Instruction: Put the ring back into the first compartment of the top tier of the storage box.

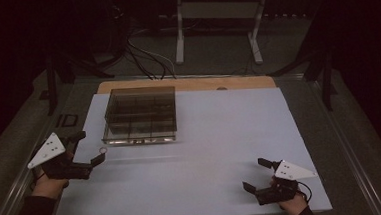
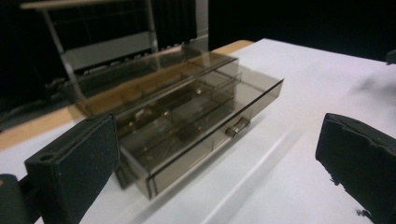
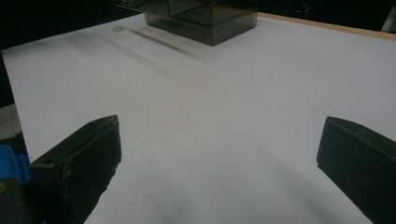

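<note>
A smoky see-through drawer box point(image 1: 139, 115) stands at the back left of the white tabletop point(image 1: 221, 145). In the left gripper view the drawer box point(image 2: 187, 112) shows compartments inside, and its lowest drawer front with a small handle point(image 2: 237, 126) juts slightly forward. My left gripper point(image 1: 91, 146) is open just left of the box's front corner, its jaws wide apart and holding nothing point(image 2: 219, 177). A small round thing point(image 1: 102, 151) lies on the table by its nearer jaw tip. My right gripper point(image 1: 254, 173) is open near the front right edge, over bare table point(image 3: 219, 163).
A wooden strip point(image 1: 187, 83) runs along the table's back edge. Behind it, on the floor, stand a pale metal frame point(image 1: 218, 15) and loose cables point(image 1: 145, 57). Dark surroundings flank the table on both sides.
</note>
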`<action>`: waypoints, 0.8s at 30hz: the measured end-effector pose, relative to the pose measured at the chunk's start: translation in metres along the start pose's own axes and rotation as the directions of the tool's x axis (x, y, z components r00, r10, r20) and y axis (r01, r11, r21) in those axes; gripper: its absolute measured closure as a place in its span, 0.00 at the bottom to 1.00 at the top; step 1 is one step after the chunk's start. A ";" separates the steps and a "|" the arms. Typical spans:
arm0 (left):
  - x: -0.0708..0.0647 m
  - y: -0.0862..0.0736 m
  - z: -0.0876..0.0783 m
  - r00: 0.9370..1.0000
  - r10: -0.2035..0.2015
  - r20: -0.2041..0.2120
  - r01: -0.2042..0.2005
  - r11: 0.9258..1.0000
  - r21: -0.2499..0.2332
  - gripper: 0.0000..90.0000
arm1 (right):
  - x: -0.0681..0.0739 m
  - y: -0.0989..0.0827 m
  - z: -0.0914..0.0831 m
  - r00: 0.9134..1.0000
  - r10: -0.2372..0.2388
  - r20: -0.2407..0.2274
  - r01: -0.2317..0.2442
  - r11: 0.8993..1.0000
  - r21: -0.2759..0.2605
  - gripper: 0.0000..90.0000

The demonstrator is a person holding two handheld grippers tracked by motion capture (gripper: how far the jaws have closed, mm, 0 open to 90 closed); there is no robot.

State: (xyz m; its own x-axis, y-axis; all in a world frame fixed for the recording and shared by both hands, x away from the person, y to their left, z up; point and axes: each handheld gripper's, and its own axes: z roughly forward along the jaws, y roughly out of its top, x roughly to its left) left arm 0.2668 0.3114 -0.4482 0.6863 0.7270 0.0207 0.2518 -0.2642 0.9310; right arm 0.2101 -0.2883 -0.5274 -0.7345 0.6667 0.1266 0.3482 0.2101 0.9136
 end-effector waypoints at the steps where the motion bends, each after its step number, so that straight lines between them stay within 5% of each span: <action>1: 0.001 -0.002 0.001 1.000 -0.007 -0.027 0.007 1.000 0.005 0.01 | 0.000 0.000 0.000 1.000 0.001 -0.001 -0.001 1.000 0.000 0.00; 5: 0.006 -0.012 0.003 0.997 -0.025 -0.071 0.027 0.999 0.024 0.01 | 0.000 0.000 0.000 1.000 0.004 0.001 -0.004 1.000 0.000 0.00; 14: 0.013 -0.027 0.011 0.994 -0.065 -0.091 0.070 0.996 0.052 0.01 | 0.000 0.000 0.000 1.000 0.006 0.001 -0.006 1.000 0.000 0.00; 15: 0.014 -0.030 0.013 0.990 -0.069 -0.123 0.078 0.995 0.069 0.01 | 0.000 0.001 0.000 1.000 0.007 0.002 -0.007 1.000 -0.002 0.00; 20: 0.015 -0.035 0.016 0.986 -0.076 -0.148 0.091 0.991 0.095 0.01 | 0.000 0.001 0.000 1.000 0.008 0.002 -0.008 1.000 -0.005 0.00; 21: 0.017 -0.040 0.020 0.981 -0.085 -0.173 0.108 0.985 0.131 0.01 | 0.000 0.001 0.000 1.000 0.007 0.002 -0.007 1.000 -0.004 0.00; 24: 0.020 -0.043 0.021 0.973 -0.113 -0.199 0.140 0.982 0.124 0.08 | 0.000 0.001 0.000 1.000 0.004 0.002 -0.004 1.000 -0.002 0.00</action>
State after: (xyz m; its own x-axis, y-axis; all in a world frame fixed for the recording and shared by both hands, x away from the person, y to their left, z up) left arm 0.2837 0.3240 -0.4958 0.5039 0.8636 -0.0130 0.4276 -0.2364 0.8725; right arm 0.2102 -0.2882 -0.5268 -0.7316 0.6693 0.1297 0.3501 0.2056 0.9139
